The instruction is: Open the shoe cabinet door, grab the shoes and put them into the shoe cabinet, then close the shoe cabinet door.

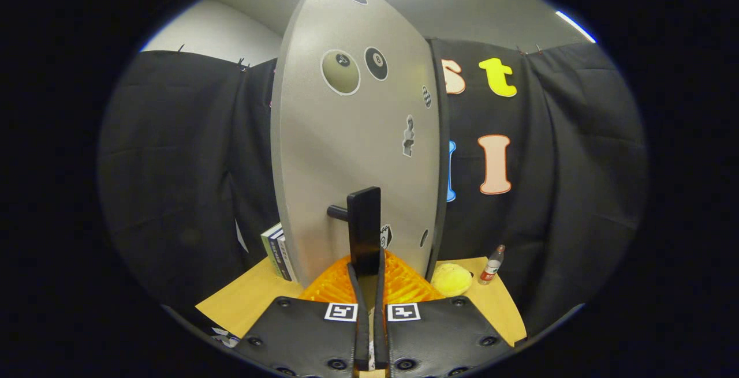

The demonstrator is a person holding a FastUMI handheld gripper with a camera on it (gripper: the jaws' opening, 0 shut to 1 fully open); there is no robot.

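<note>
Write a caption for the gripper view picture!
Gripper jaws shut on the black handle of the grey cabinet door.

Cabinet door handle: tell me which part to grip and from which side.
Grip the handle on its flat upright bar, coming straight on from the front of the door. A short post holds the bar off the panel, leaving room for a finger each side. The gripper is already closed around its lower end.

counter [242, 303]: light wood, carrying all else | books [277, 254]: stacked upright at counter's back left, against black cloth | orange ribbed mat [404, 283]: lying mid-counter | yellow plush toy [451, 279]: just right of mat | small bottle [492, 264]: upright, near toy, beside cloth wall
</note>
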